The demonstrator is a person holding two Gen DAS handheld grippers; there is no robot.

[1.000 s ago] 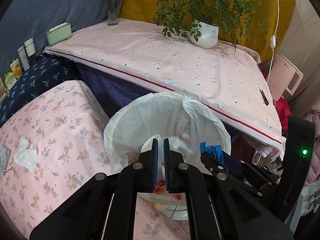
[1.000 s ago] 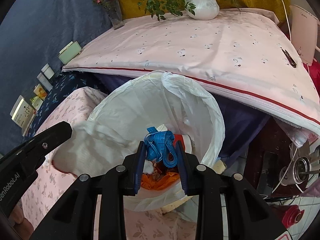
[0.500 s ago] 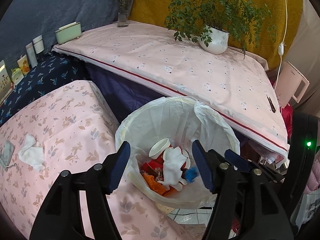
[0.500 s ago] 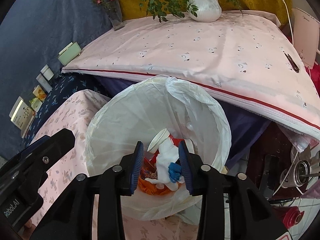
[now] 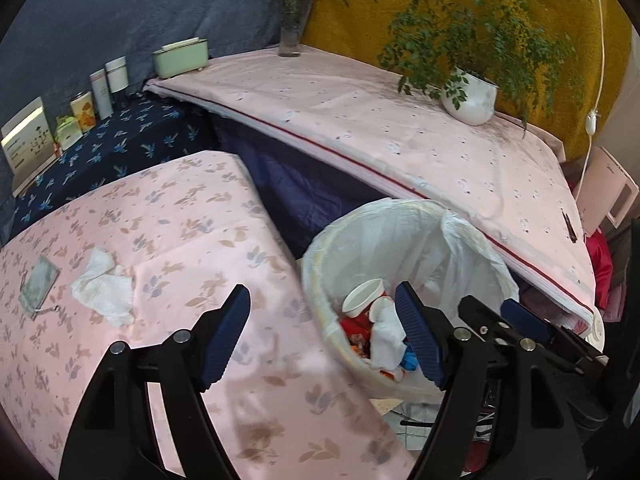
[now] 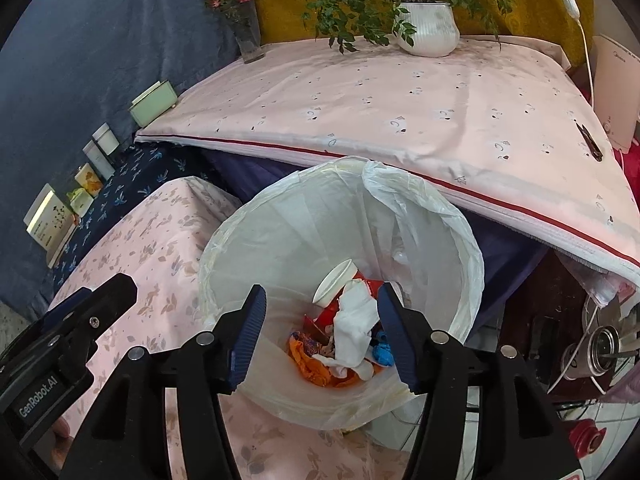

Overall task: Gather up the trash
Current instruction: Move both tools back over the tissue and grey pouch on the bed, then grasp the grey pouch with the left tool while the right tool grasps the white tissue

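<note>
Both tools, left [image 5: 322,338] and right [image 6: 322,334], have just spread empty over the bin [image 6: 472,248]; the thin crumpled tissue [image 5: 105,287] on the bench [image 5: 192,220] may slip a pinch.

- You have a potted plant [image 5: 472,96] in a white pot on the far pink cloth with the red stripe [image 5: 400,140].
- A glass vase of pink flowers [image 5: 291,28] stands at that cloth's back corner, a pale green box [image 5: 182,58] just beside it to your left.
- Small cartons and tubes [image 5: 92,100] line the dark blue floral cloth [image 5: 112,148] against the blue backdrop.
- A white cord with an inline switch [image 5: 592,120] hangs down the mustard wall [image 5: 360,4].
- A small grey pouch [image 5: 38,284] lies on the near pink leaf-print cloth [image 5: 192,216].
</note>
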